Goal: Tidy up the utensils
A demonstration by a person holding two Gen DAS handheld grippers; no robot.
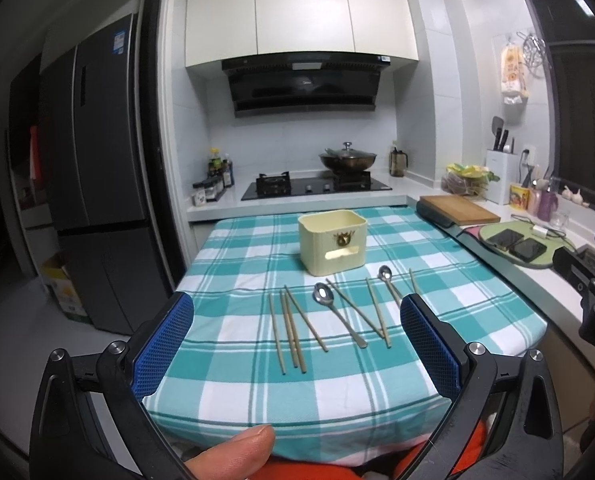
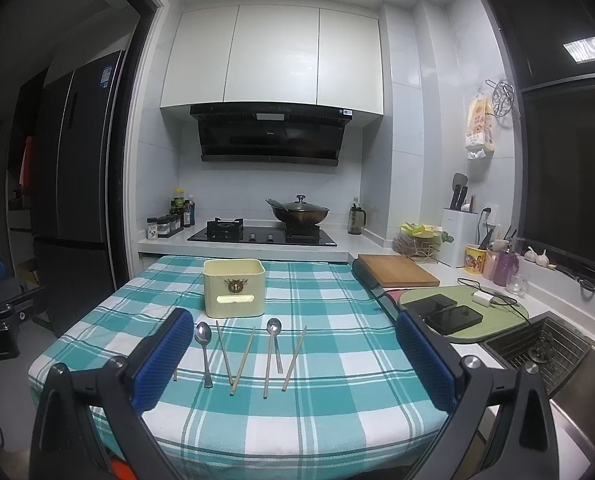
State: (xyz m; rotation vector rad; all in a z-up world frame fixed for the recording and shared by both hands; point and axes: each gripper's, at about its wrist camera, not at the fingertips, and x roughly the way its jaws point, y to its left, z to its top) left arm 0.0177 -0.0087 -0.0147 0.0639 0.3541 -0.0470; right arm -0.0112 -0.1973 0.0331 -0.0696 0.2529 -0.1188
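In the left wrist view, the left hand-held gripper (image 1: 297, 332) hung above the near edge of the counter (image 1: 477, 316) with its blue pads spread wide and nothing between them, likely because no utensil had yet been picked. The wooden chopsticks (image 1: 293, 328) and two metal spoons, the larger spoon (image 1: 337, 312) and the smaller spoon (image 1: 389, 282), lay flat in a loose row across the checked cloth, handles toward the near edge, which should make them easy to pinch from this side. The cream utensil holder (image 1: 332, 244) stood upright, apparently empty, just behind the row toward the far edge. In the right wrist view, the right hand-held gripper (image 2: 295, 354) was likewise wide apart and empty over the near edge, framing the same utensils, with the holder beyond them ready to receive them.
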